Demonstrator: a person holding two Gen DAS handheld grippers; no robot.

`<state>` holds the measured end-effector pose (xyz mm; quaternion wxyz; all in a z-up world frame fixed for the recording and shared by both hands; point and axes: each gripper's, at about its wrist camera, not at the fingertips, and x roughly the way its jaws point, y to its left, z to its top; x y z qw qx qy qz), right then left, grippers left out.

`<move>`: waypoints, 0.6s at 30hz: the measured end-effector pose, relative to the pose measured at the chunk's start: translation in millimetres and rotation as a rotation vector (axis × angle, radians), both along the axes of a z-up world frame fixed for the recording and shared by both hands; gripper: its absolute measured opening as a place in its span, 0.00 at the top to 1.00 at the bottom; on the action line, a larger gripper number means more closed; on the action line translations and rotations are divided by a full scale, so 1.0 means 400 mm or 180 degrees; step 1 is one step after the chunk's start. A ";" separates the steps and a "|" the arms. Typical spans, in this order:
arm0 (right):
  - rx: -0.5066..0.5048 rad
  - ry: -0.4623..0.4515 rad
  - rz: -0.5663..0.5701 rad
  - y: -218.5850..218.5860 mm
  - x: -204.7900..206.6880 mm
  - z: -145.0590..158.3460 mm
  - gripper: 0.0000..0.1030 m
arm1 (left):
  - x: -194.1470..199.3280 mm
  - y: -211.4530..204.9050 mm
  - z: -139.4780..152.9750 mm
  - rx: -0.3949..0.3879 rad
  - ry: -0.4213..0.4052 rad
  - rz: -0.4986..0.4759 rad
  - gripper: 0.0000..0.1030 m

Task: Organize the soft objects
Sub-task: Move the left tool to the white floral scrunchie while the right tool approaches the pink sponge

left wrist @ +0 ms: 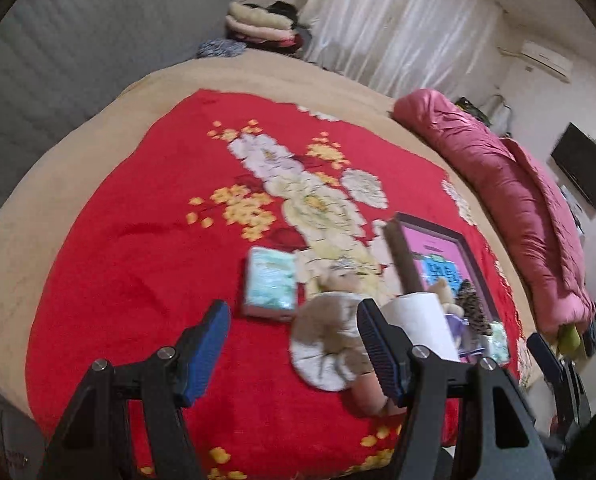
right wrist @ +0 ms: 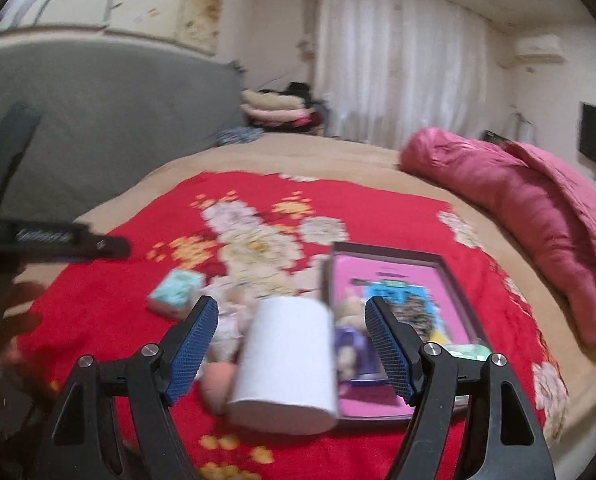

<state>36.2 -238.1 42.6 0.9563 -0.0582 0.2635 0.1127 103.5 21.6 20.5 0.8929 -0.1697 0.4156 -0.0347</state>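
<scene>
With both the right gripper and left gripper spread wide and empty, the toilet-paper roll at lower centre, beside the pink tray, is apparently being approached; closing is needed next.

Your left black two-finger gripper with blue ribbed pads: jaws spread wide, empty, pointing toward twelve o'clock. Your right black two-finger gripper with blue ribbed pads: jaws likewise wide apart, gripping nothing; its finger shows at four o'clock in your left view.
</scene>
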 end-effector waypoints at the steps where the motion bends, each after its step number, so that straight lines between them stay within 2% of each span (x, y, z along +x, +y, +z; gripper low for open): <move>1: -0.0046 0.0021 0.0078 0.022 -0.002 -0.004 0.25 | 0.002 0.007 -0.009 -0.0019 0.0015 0.0008 0.36; 6: -0.0260 0.0143 0.0434 0.117 -0.010 -0.041 0.25 | 0.010 -0.002 -0.061 -0.0078 0.0140 -0.0093 0.36; 11: -0.0630 0.0218 0.0756 0.193 -0.023 -0.106 0.25 | 0.032 -0.031 -0.140 -0.0195 0.0345 -0.0252 0.36; 15: -0.0906 0.0218 0.0827 0.218 -0.020 -0.148 0.25 | 0.054 -0.048 -0.197 -0.0273 0.0496 -0.0336 0.36; 18: -0.1160 0.0167 0.0875 0.235 -0.021 -0.179 0.25 | 0.081 -0.060 -0.241 -0.0428 0.0607 -0.0411 0.36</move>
